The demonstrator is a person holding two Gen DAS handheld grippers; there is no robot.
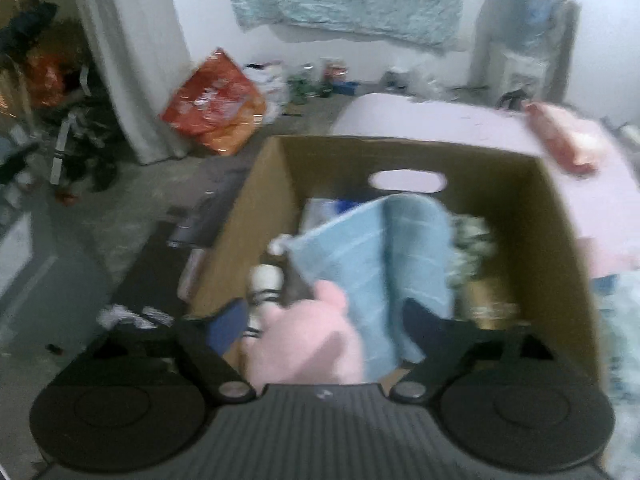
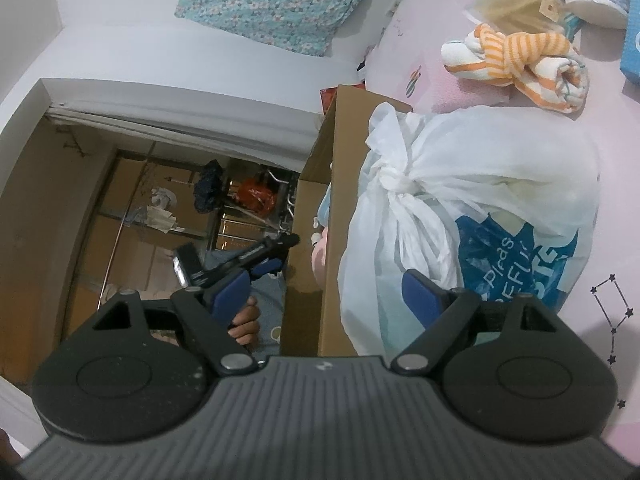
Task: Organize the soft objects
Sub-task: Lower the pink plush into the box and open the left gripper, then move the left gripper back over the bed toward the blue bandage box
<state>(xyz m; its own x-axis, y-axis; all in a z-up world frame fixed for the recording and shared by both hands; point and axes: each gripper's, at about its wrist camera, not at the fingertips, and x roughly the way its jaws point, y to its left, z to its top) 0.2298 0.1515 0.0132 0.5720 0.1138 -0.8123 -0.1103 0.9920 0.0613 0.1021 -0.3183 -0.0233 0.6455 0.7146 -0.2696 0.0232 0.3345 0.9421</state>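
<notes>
The left gripper (image 1: 320, 316) points down into the cardboard box (image 1: 256, 216), jaws apart with a pink plush (image 1: 308, 344) and blue towel (image 1: 376, 256) between them; blur hides any contact. The right gripper (image 2: 328, 292) gapes wide, nearly level, its pad against a knotted white bag (image 2: 460, 200).

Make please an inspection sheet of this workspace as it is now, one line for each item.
Surface: pink sheet, printed with small drawings.
Job's things: blue towel and pink plush in the box; striped towel on the sheet.
Clutter: tied white bag beside the box; packets at the sheet's far end.
Grippers: left gripper over the box, towel and plush between its fingers, grip unclear from blur; right gripper open, holding nothing.
Cables: nothing seen.
Surroundings: orange bag and loose things on the floor; patterned cloth on the wall.
</notes>
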